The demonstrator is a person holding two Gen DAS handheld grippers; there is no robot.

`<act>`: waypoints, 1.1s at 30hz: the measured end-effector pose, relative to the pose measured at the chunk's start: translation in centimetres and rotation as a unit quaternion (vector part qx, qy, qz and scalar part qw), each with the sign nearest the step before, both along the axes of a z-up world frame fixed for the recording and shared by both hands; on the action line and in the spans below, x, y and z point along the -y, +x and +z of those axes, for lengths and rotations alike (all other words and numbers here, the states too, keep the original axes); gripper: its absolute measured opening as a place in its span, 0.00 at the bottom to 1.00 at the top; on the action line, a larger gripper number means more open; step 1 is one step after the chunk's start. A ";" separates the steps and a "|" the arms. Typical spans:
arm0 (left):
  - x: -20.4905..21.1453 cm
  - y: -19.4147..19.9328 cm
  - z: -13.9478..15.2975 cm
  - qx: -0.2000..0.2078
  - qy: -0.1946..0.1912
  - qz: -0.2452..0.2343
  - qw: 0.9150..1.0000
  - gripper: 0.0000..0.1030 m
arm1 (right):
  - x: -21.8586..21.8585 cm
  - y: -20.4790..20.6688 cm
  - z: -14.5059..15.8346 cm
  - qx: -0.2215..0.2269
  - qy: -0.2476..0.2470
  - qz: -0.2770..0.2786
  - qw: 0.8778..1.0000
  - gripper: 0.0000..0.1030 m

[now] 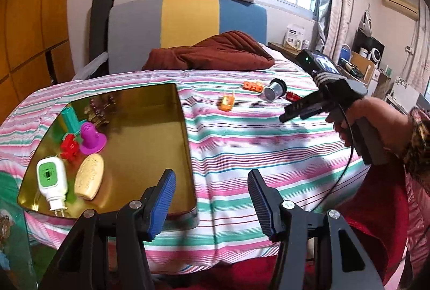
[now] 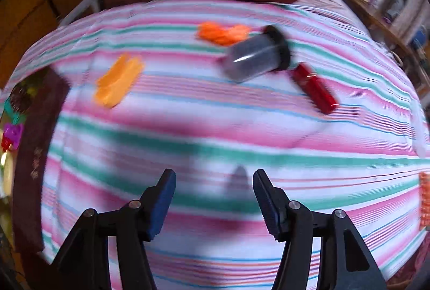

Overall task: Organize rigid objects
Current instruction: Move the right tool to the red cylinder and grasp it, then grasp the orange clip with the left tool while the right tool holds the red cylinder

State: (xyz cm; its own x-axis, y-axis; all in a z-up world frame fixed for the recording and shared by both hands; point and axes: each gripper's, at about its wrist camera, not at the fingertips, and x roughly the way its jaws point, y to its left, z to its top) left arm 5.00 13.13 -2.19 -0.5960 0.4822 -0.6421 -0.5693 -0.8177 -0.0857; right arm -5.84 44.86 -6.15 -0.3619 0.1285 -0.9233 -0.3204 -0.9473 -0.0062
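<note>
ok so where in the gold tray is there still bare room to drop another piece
The gold tray is bare along its right half, beside the striped sheet. Its left side is crowded: white plug-in, beige soap, purple piece, red piece, teal piece.

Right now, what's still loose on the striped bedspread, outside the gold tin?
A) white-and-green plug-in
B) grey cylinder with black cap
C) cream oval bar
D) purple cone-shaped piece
B: the grey cylinder with black cap lies on its side on the striped bedspread near the orange pieces, while the purple piece, plug-in and cream bar all sit inside the gold tin.
</note>
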 end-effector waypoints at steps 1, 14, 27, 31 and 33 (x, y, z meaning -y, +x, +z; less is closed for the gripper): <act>-0.3 0.0 0.0 0.001 0.001 -0.004 1.000 0.55 | -1.2 0.2 0.3 -0.003 0.007 -0.011 1.000 0.59; -3.7 -0.1 -0.3 0.020 -0.016 -0.042 0.999 0.55 | -12.0 -3.0 -0.2 -0.063 0.058 -0.080 0.993 0.56; -7.8 -2.4 -0.5 0.044 -0.017 -0.054 0.997 0.55 | -14.3 -4.0 -2.7 -0.077 0.019 -0.078 0.994 0.28; -9.7 -4.1 0.2 0.043 -0.010 -0.054 0.998 0.55 | -14.1 -3.3 -2.4 -0.078 -0.017 -0.088 0.993 0.28; -11.0 -5.4 0.5 0.045 -0.011 -0.048 0.998 0.55 | -14.2 -3.1 -2.4 -0.078 -0.048 -0.089 0.992 0.26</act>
State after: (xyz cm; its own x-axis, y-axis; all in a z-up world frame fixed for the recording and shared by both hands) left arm -0.43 24.08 -1.65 -0.4880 0.5195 -0.7014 -0.6354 -0.7624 -0.1227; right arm -8.96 59.01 -8.56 -0.4803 0.1170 -0.8693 -0.4734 -0.8689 0.1446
